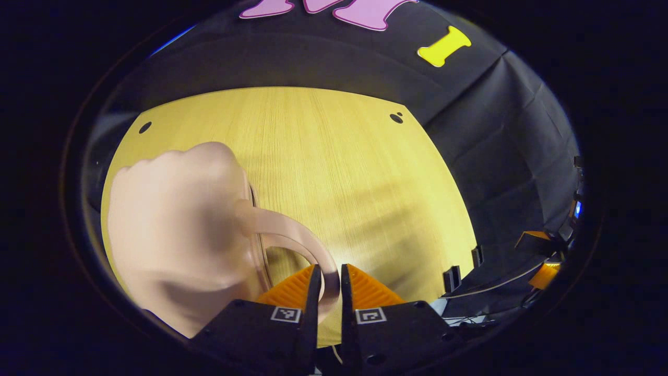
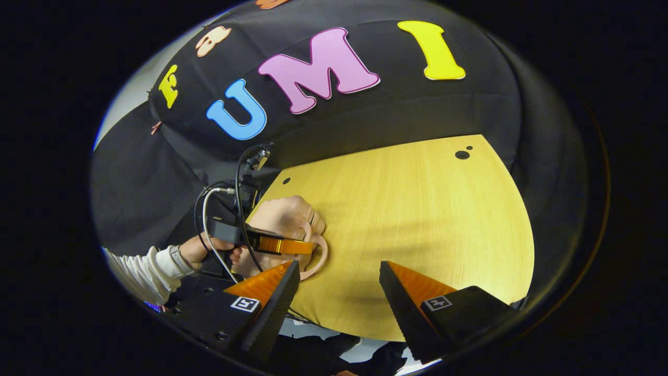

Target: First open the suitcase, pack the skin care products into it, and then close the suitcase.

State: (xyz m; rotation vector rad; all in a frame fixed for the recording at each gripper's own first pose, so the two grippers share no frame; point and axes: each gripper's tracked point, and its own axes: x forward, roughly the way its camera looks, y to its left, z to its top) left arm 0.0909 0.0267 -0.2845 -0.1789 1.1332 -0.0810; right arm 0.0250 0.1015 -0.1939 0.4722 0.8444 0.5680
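Pale pink plastic takes up the left of the left gripper view: the small suitcase lies on the table, blurred by closeness, and its curved handle arcs out to the right. The left hand-held gripper is clenched on that handle, its two fingers nearly together with the loop pinched between them. Right of the suitcase the table runs bare, a light yellow wood grain with a small dark hole near each far corner. Beyond its right edge hangs the black cloth wall, and a few dark clips stand along the table's near right edge.

In the right gripper view, a person's hand in a white sleeve shows at far left, holding the left hand-held gripper, from which dark cables loop upward. That tool reaches to the right onto the suitcase, which sits near the table's left edge, its fingers at the handle. Nearer the camera, the right hand-held gripper is released, its fingers spread wide apart and holding nothing, hovering over the front part of the table. Its left fingertip lies just beside the handle; whether they touch I cannot tell. The black cloth wall closes the booth behind.
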